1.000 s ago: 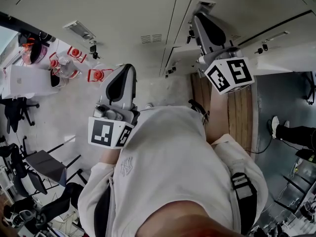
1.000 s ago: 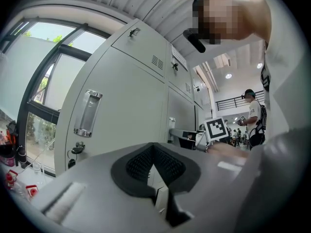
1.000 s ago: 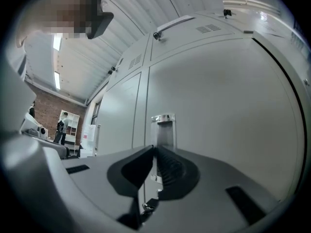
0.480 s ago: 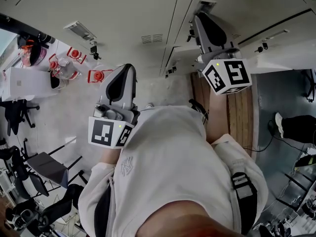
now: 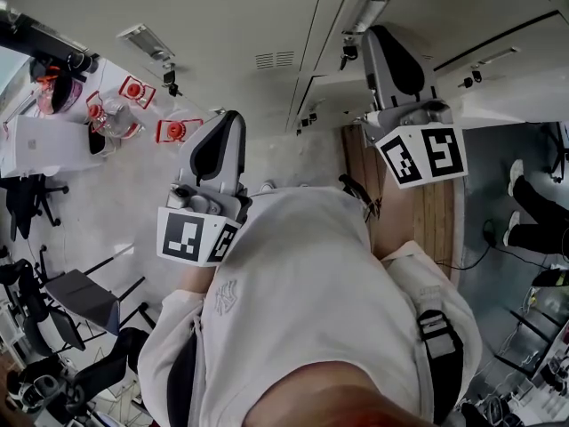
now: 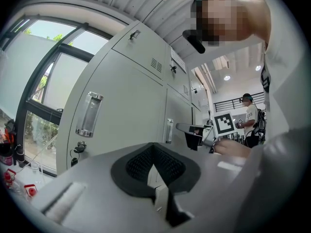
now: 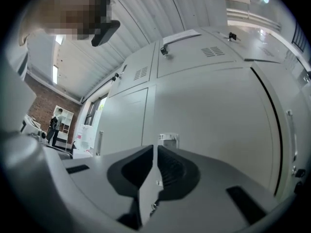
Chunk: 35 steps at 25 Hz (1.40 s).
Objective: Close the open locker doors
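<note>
1. The person in a pale sweatshirt fills the head view from centre to 6 o'clock. The lockers run across the top from 10 to 2 o'clock.
2. The left gripper sits at about 10 o'clock of centre and points toward 12, at the lockers. In its own view the jaws are pressed together with nothing between them.
3. The right gripper is at 1 o'clock, nearer the lockers than the left one. Its jaws are also pressed together and empty.
4. In the right gripper view a pale door fills the frame. A small handle stands just at 12 o'clock of the jaw tips. Whether the tips touch the door cannot be told.
5. In the left gripper view a flush door carries a long handle at 9 o'clock, with keys in the lock beneath it at 8 o'clock. A window lies beyond at 10 o'clock.
6. No view shows plainly which door stands ajar.
7. In the head view, red-lidded jars and a laptop lie at 9 to 10 o'clock, and chairs at 8 o'clock. A wood floor strip and another person's legs lie at 3 o'clock.
</note>
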Each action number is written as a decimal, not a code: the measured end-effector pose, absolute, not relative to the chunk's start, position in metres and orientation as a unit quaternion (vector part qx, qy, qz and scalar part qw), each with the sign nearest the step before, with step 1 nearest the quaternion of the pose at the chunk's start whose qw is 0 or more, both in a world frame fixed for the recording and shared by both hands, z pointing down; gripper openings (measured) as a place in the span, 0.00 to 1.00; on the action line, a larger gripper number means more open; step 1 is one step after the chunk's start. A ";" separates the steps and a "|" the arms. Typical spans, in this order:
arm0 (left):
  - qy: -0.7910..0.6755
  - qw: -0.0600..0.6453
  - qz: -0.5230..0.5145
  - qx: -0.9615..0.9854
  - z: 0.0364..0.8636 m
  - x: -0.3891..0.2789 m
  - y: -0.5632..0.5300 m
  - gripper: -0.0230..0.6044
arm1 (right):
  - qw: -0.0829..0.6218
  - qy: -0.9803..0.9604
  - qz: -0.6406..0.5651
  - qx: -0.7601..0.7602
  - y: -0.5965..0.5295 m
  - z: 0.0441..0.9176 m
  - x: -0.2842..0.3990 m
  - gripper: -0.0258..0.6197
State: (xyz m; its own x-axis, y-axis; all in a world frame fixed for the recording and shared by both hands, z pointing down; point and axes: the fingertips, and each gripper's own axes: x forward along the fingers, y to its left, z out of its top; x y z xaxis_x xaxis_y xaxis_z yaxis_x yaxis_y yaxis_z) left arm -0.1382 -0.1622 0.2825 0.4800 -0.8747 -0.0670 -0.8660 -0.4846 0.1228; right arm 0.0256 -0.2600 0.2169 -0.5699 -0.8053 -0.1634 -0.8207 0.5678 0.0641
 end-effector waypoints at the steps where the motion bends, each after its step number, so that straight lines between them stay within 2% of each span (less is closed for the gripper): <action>1: -0.505 0.036 -0.061 0.860 0.282 -0.138 -0.160 0.04 | 0.059 0.883 0.068 -0.460 -0.254 0.215 0.026 0.09; 10: -0.487 0.032 -0.062 0.871 0.279 -0.144 -0.133 0.04 | 0.062 0.871 0.076 -0.482 -0.186 0.209 0.026 0.06; 18: -0.483 0.036 -0.043 0.874 0.298 -0.154 -0.099 0.04 | 0.038 0.870 0.024 -0.491 -0.132 0.264 0.010 0.06; 26: -0.490 0.036 -0.037 0.870 0.305 -0.135 -0.070 0.04 | 0.025 0.884 -0.016 -0.467 -0.094 0.293 0.008 0.06; 35: -0.490 0.040 -0.050 0.870 0.297 -0.075 -0.039 0.04 | 0.017 0.899 -0.021 -0.437 -0.059 0.290 0.044 0.06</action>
